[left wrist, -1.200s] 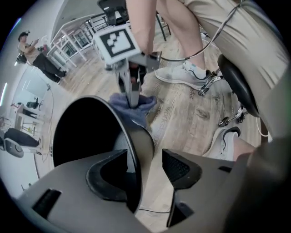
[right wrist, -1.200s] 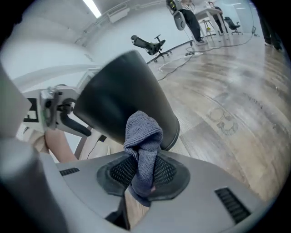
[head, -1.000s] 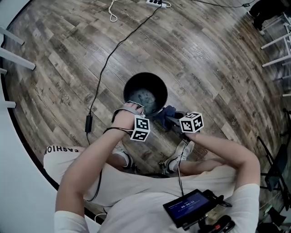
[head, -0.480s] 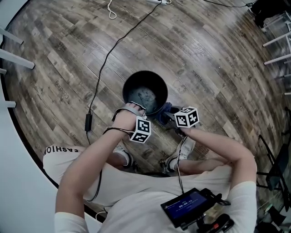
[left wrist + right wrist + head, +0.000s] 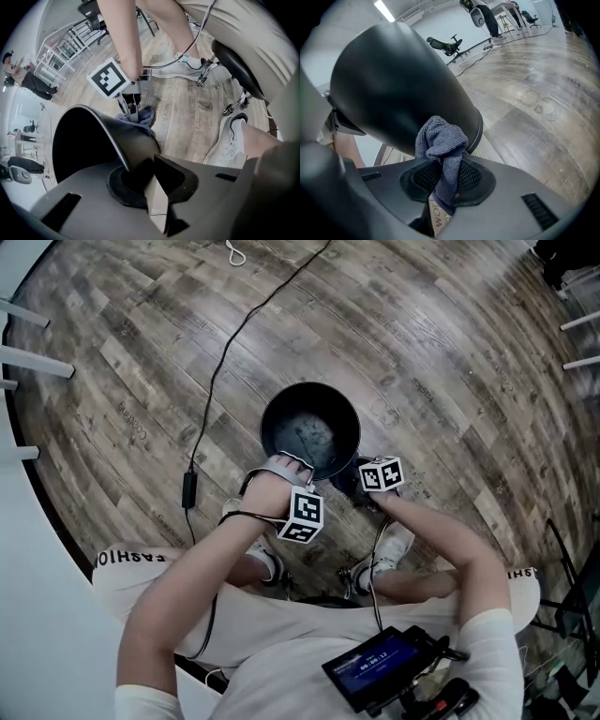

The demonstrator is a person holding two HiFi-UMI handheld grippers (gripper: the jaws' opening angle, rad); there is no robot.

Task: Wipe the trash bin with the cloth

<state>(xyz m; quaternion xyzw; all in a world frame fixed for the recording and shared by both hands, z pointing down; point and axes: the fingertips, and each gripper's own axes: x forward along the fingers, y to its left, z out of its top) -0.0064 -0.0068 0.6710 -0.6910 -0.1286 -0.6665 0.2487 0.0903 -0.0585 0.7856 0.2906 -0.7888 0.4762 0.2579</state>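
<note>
A black round trash bin [image 5: 309, 427] stands on the wood floor. My left gripper [image 5: 284, 463] points straight down at its near rim. Its jaws have just been closing, and in the left gripper view the gripper [image 5: 140, 166] is shut on the bin's rim [image 5: 123, 154], one jaw inside and one outside. My right gripper [image 5: 354, 486] is low at the bin's near right side. It [image 5: 440, 180] is shut on a bunched blue-grey cloth [image 5: 440, 140], which presses against the bin's outer wall [image 5: 393, 79]. The cloth [image 5: 142, 115] also shows behind the bin.
A black cable [image 5: 225, 352] runs across the floor left of the bin. The person's white shoes [image 5: 389, 554] and a stool's base [image 5: 234, 101] are close behind the bin. White furniture legs [image 5: 33, 357] stand at the far left.
My right gripper has sunk with the cloth, from level with the bin's rim to lower along its outer side. The left gripper stays at the near rim.
</note>
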